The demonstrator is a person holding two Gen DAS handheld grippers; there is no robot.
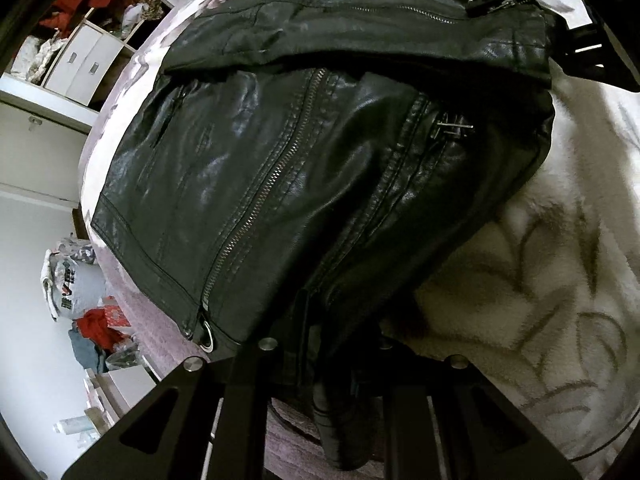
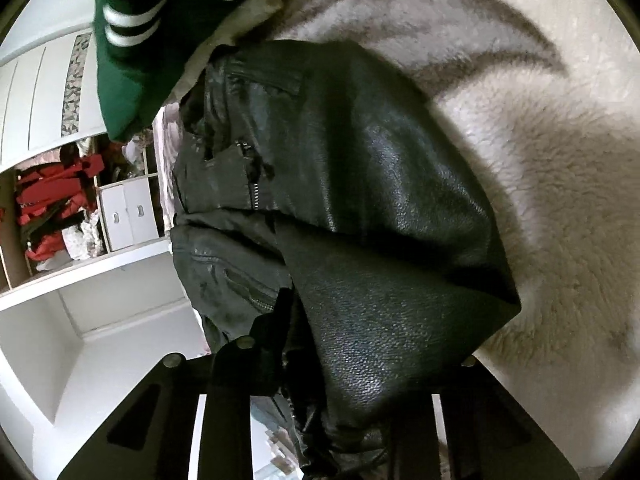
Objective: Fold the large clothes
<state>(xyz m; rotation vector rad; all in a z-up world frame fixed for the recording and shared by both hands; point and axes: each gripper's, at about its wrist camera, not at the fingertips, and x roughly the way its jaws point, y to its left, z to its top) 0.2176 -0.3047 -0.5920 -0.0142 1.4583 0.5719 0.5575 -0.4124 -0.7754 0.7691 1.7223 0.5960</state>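
On fleece blanket, one black leather jacket, two grippers clamping it

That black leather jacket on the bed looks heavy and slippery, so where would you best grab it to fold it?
Probably at the edges. The black leather jacket lies flat on the fluffy blanket, so only hems and corners can be pinched. The left gripper grips the bottom hem near the zipper from the near side; the right gripper has leather bunched between its fingers at another edge.

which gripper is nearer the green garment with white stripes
Right. The green garment lies just past the black leather jacket that the right gripper grips; the left gripper grips the jacket's hem, garment unseen.
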